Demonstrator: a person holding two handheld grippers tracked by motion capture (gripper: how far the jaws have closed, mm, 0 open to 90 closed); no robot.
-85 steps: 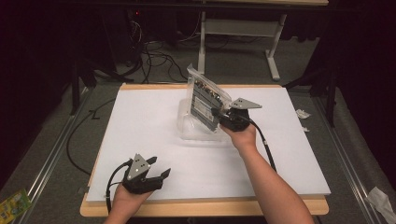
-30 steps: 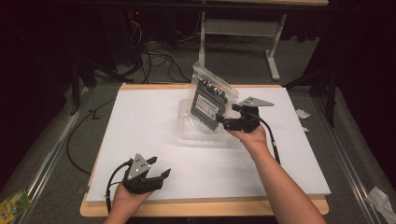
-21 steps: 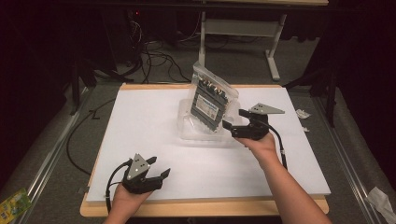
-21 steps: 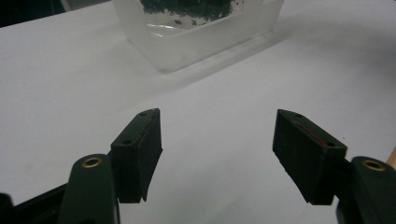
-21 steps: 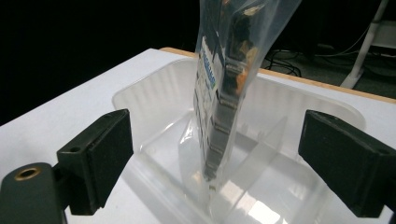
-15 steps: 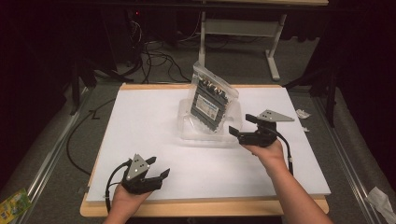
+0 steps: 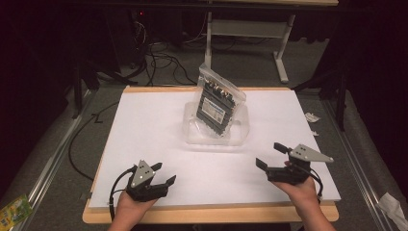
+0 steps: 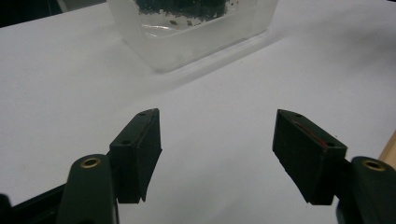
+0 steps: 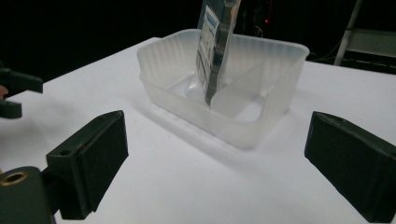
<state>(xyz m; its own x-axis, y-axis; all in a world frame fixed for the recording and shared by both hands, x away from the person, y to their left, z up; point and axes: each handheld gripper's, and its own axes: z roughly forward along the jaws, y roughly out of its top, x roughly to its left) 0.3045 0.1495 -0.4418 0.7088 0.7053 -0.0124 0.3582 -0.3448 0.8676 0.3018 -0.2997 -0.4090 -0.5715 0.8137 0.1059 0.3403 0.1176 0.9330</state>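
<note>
The bagged circuit board (image 7: pixel 217 107) stands on its lower end in the clear plastic container (image 7: pixel 240 132), near the middle of the white tabletop (image 7: pixel 144 125) and a little toward the far side. Its long axis runs up and down but tilts, with the top edge leaning far and left against the container's far wall. In the right gripper view the bag's bottom edge rests beside a low divider inside the container.

My right gripper (image 7: pixel 275 156) hovers at the near right of the table, well apart from the container. Its jaws have just been opening; they stand wide apart with nothing between them. My left gripper (image 7: pixel 164 174) sits at the near left edge, jaws also spread wide and holding nothing, pointing toward the container across bare tabletop.

Beyond the table lie dark cables (image 7: pixel 159 53) on the floor and a metal table frame (image 7: pixel 250 29). Nothing lies between either gripper and the container.
</note>
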